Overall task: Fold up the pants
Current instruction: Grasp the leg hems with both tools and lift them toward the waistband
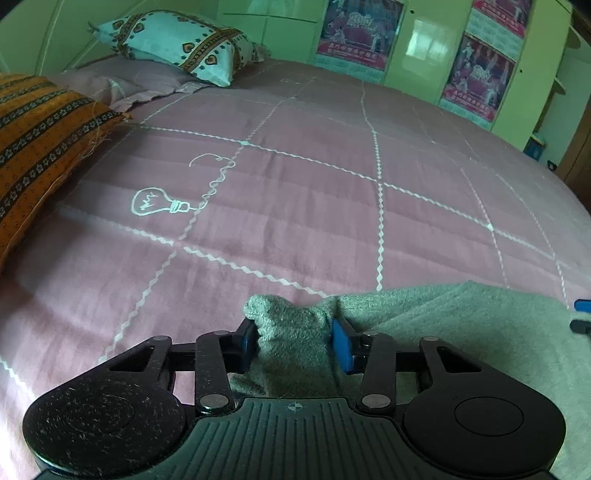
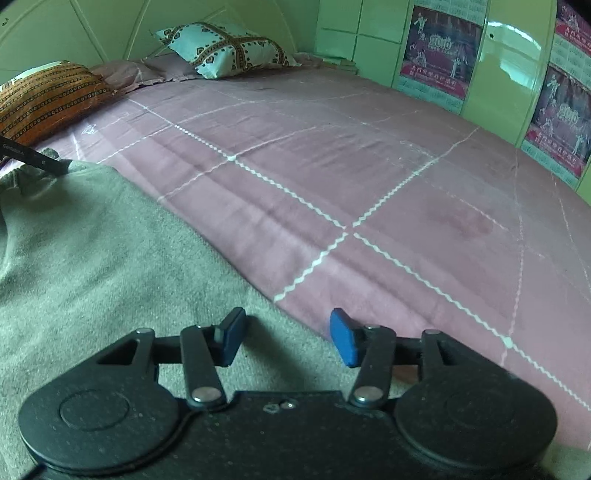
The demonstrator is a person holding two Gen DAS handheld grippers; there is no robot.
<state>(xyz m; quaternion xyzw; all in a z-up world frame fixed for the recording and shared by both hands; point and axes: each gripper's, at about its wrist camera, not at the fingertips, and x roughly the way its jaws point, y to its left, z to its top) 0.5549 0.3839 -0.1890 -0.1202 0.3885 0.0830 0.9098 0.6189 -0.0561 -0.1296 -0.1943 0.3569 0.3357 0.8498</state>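
Grey-green pants (image 1: 461,332) lie on the pink bed sheet (image 1: 295,203) at the lower right of the left wrist view. My left gripper (image 1: 293,332) is shut on a bunched corner of them, and the cloth fills the gap between its blue pads. In the right wrist view the pants (image 2: 92,258) spread over the lower left. My right gripper (image 2: 288,332) stands open just above their right edge, with nothing pinched between its pads. The left gripper's black finger (image 2: 37,160) shows at the pants' far left corner. The right gripper's blue tip (image 1: 581,306) peeks in at the right edge of the left wrist view.
An orange patterned pillow (image 1: 37,147) lies at the left of the bed. A teal-and-white pillow (image 1: 177,44) rests by the headboard. A green wardrobe with pink posters (image 1: 362,33) runs along the bed's far side. The sheet stretches out ahead of both grippers.
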